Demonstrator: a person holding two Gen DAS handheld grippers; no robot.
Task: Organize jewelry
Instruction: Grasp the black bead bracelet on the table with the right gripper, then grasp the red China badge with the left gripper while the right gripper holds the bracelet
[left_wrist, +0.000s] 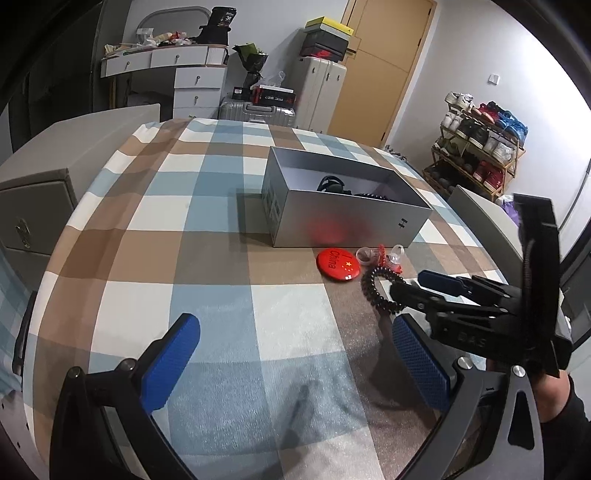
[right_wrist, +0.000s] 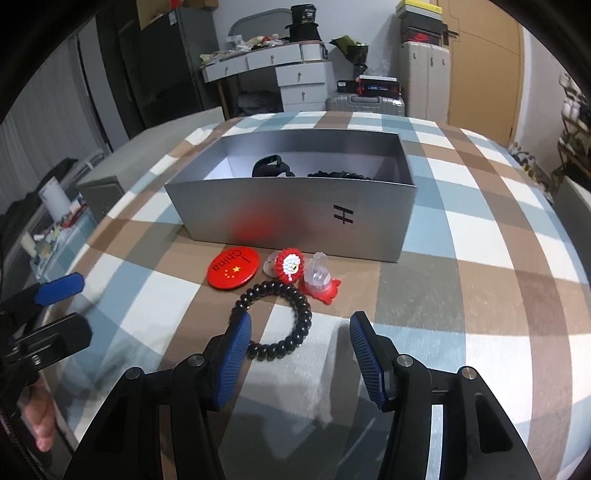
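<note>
The silver box (right_wrist: 295, 218) stands open-topped on the checked cloth (right_wrist: 461, 302) that covers the surface; it serves as landmark; inside it lie dark items (right_wrist: 273, 166), too hidden by the near wall to name exactly. Just in front of the box's near wall sit four loose pieces; the red China badge (right_wrist: 232, 267) lies toward the box's left end; beside it a red and white beaded ring (right_wrist: 290, 267) leans on a clear holder; next to that stands a clear ring stand on a red base (right_wrist: 319, 282); nearer the camera than these, further from the box, lies the black spiral hair tie (right_wrist: 275, 321), flat on the cloth.

The right gripper (right_wrist: 301, 354) has its jaws spread wide, holding nothing; the left blue pad (right_wrist: 236, 362) overlaps the hair tie's left edge, whether touching cannot be told, and the loop's right side lies between the pads; the right pad (right_wrist: 369, 358) is apart from it.

The left gripper (left_wrist: 295, 369) also has its jaws wide apart and holds nothing; it hovers over bare cloth, well in front of the box and apart from the hair tie (left_wrist: 376, 291), badge (left_wrist: 338, 264) and box (left_wrist: 343, 206); the right gripper (left_wrist: 417, 291) reaches in beside the tie.
</note>
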